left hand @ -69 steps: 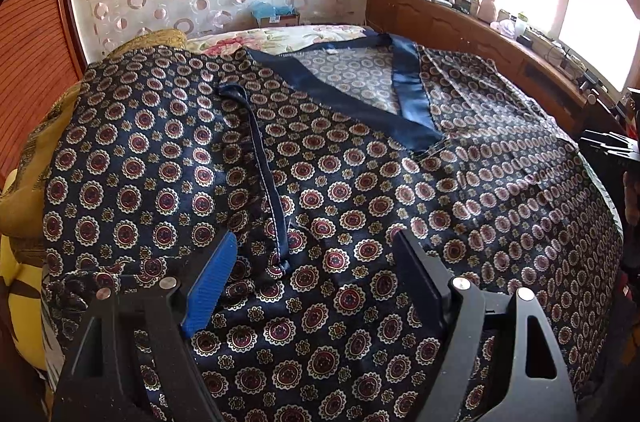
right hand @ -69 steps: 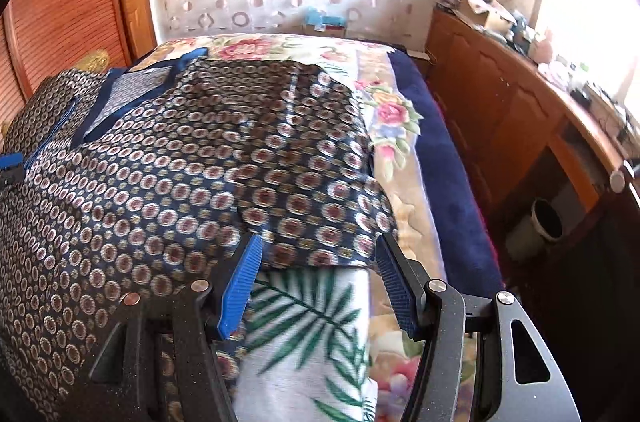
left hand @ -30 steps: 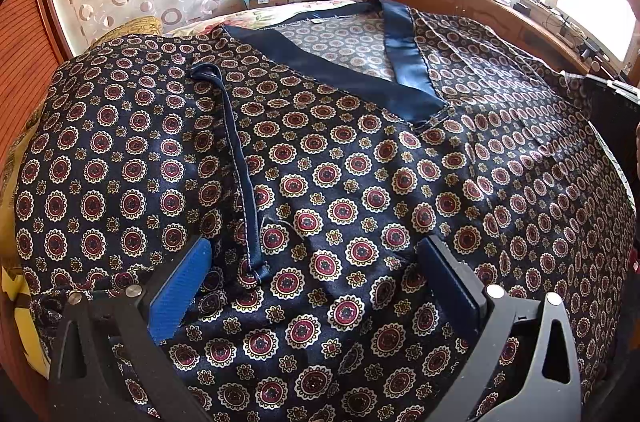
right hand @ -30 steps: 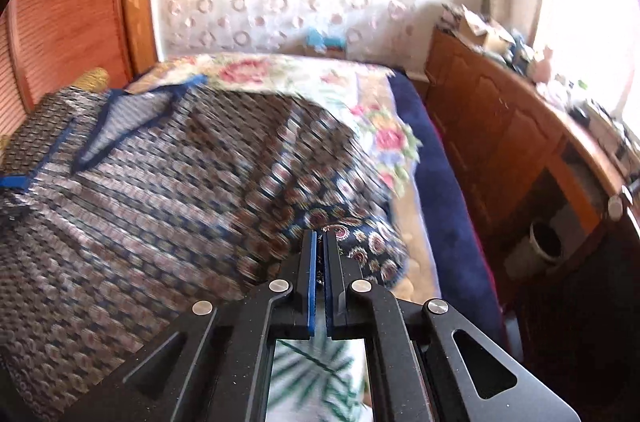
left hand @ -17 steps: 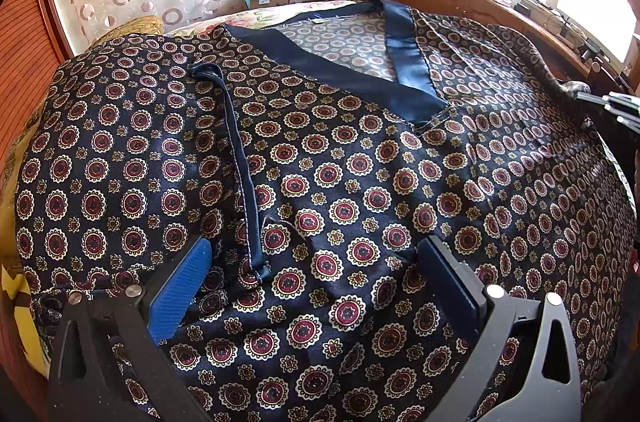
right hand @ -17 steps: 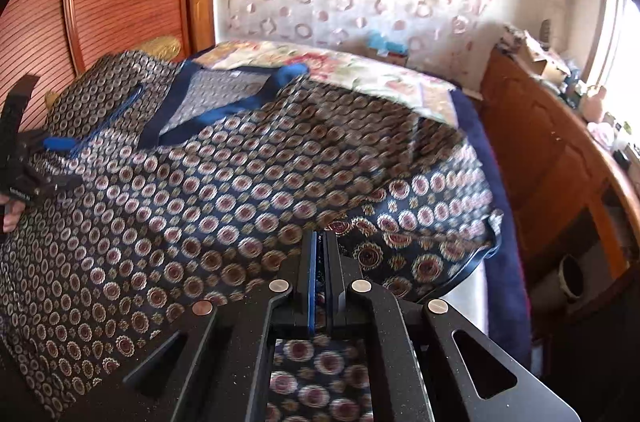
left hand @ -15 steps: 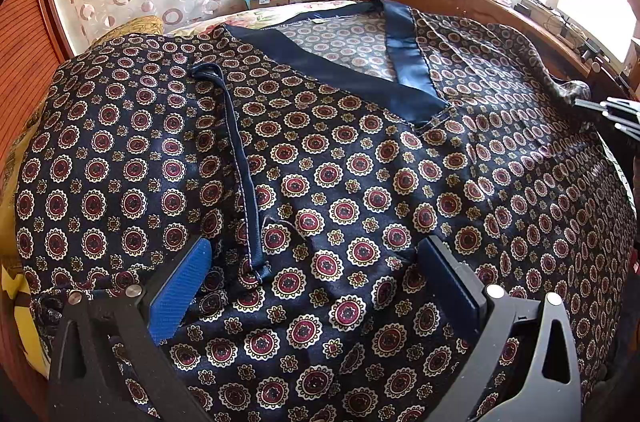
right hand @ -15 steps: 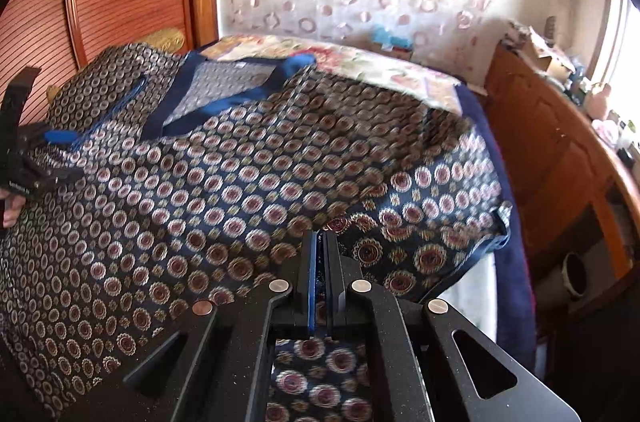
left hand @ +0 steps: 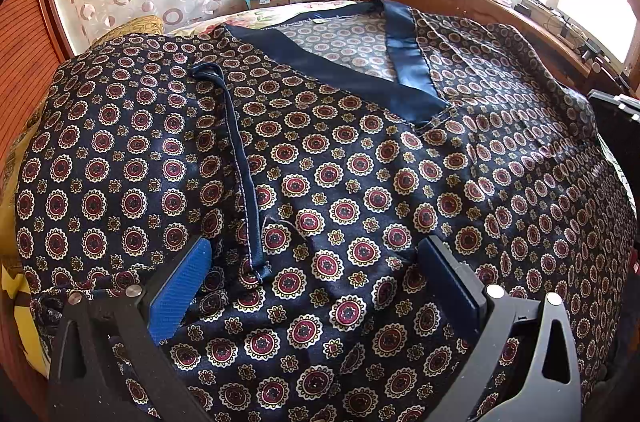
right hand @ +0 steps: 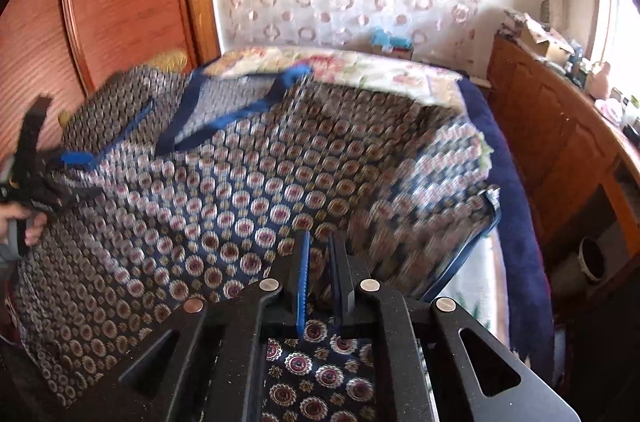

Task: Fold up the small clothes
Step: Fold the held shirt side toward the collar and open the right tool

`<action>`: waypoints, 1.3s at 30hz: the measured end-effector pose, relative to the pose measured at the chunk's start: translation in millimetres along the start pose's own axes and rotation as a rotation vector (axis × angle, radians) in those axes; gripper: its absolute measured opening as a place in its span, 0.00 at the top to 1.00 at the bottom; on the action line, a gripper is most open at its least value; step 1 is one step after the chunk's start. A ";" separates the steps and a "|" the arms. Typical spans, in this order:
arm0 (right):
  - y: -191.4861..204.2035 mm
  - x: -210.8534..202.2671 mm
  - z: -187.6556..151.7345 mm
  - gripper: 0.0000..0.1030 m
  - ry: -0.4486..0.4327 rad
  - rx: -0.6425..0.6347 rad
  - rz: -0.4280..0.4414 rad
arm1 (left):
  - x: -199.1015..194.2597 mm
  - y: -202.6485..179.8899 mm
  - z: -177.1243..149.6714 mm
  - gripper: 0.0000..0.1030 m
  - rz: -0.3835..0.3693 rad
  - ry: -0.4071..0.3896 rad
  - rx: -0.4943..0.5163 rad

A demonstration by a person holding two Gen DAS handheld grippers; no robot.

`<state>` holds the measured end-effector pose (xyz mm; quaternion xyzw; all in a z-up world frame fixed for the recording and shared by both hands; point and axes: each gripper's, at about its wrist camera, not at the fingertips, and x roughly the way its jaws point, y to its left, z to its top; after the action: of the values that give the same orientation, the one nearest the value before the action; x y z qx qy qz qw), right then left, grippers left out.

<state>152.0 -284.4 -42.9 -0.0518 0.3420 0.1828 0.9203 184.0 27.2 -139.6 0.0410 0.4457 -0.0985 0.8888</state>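
Between opening right tongs (right hand: 320,242), patterned garment (right hand: 240,190)

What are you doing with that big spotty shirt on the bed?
A person is folding the shirt, which lies spread over the bed. The right gripper has the shirt's side edge between its fingers, pulled in over the rest, and its jaws are just opening to let go. The left gripper hovers open over the other side, near a loose blue strap, gripping nothing.
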 end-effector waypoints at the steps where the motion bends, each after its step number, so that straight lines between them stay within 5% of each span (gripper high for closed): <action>1: -2.7 -6.6 2.2 0.89 -0.022 0.014 0.001 | 0.0 0.0 0.0 0.00 0.000 0.000 0.000; 7: -16.1 -24.2 8.6 0.60 -0.086 0.044 -0.057 | 0.0 0.0 -0.1 0.00 0.000 0.000 0.000; 17: -57.4 21.3 2.2 0.58 0.014 0.131 -0.205 | -0.1 0.0 -0.5 0.00 0.000 0.000 -0.002; 29: -84.2 67.6 4.8 0.58 0.104 0.230 -0.188 | -0.1 0.5 -0.8 0.00 0.000 0.000 -0.002; 35: -88.4 71.2 12.4 0.88 0.081 0.211 -0.168 | -0.2 0.4 -1.0 0.00 0.001 0.000 -0.003; 39: -87.2 60.6 11.2 0.97 0.049 0.185 -0.153 | -0.2 0.8 -1.1 0.00 0.000 0.000 -0.002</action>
<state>233.7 -344.5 -76.3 0.0029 0.3747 0.0784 0.9238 183.2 28.2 -140.1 0.0400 0.4456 -0.0978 0.8890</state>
